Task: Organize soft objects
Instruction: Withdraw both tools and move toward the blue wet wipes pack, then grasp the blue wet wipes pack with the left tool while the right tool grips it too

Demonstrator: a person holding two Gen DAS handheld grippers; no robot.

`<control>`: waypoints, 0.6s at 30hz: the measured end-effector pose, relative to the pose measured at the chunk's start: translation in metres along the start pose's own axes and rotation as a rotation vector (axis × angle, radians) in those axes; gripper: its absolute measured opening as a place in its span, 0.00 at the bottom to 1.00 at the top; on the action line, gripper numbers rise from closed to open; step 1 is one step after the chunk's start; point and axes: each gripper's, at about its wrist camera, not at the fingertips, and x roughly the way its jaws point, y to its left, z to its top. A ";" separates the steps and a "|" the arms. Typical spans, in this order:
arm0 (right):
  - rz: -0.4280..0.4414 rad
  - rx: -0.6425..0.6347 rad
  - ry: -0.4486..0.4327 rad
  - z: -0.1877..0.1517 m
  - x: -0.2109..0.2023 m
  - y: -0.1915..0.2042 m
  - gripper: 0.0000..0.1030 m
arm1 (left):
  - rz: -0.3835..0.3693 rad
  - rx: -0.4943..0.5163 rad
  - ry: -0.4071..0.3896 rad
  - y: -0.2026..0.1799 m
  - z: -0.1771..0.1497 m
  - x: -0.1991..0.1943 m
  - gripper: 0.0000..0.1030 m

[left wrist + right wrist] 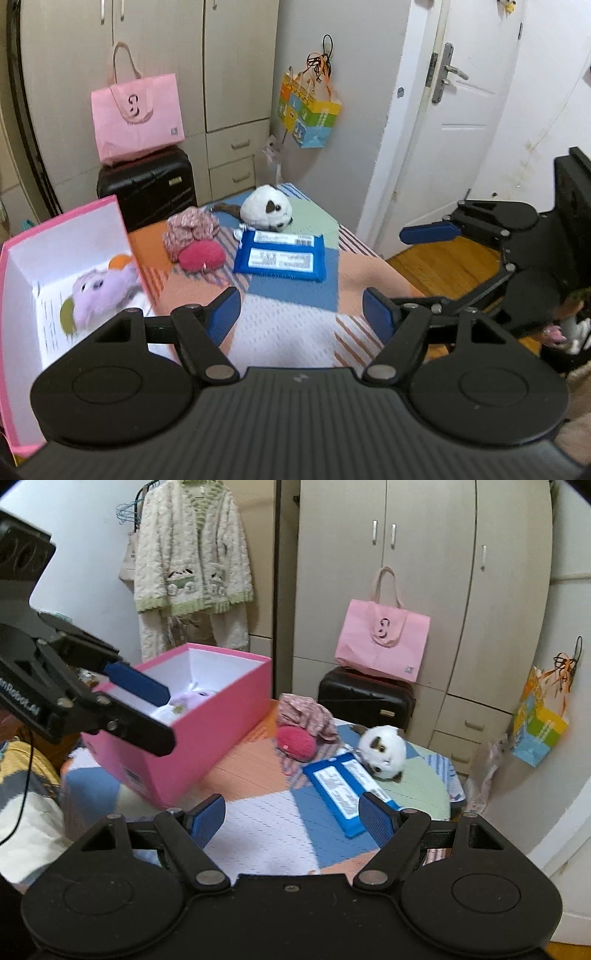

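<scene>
A pink box (14, 258) (207, 734) stands on the patchwork-covered table (295, 328) and holds a purple plush toy (99, 295) (192, 699). On the table lie a white plush cat (266, 208) (384, 751), a red knitted pouch (201, 254) (297, 742), a pink patterned cloth (190, 227) (306, 712) and a blue wipes pack (284, 256) (343, 786). My left gripper (301, 312) is open and empty above the near table, by the box. My right gripper (291, 814) is open and empty, short of the wipes pack; it also shows in the left wrist view (417, 266).
A black suitcase (147, 186) (365, 696) with a pink tote bag (138, 116) (382, 642) stands behind the table by the wardrobe. A colourful paper bag (308, 110) (539, 731) hangs on the wall. A white door (443, 122) is to the right. A fleece jacket (192, 557) hangs behind the box.
</scene>
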 end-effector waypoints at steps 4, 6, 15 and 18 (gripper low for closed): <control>0.000 -0.011 -0.013 -0.009 0.022 -0.010 0.81 | -0.016 -0.020 0.014 0.000 0.009 0.031 0.70; -0.030 -0.031 -0.016 -0.013 0.037 -0.014 0.81 | -0.017 -0.033 0.017 0.003 0.012 0.046 0.70; -0.121 -0.073 0.001 -0.028 0.097 -0.025 0.81 | -0.032 -0.139 0.001 0.023 0.010 0.116 0.68; -0.127 -0.072 0.013 -0.032 0.112 -0.028 0.81 | 0.003 -0.156 -0.009 0.025 0.012 0.137 0.68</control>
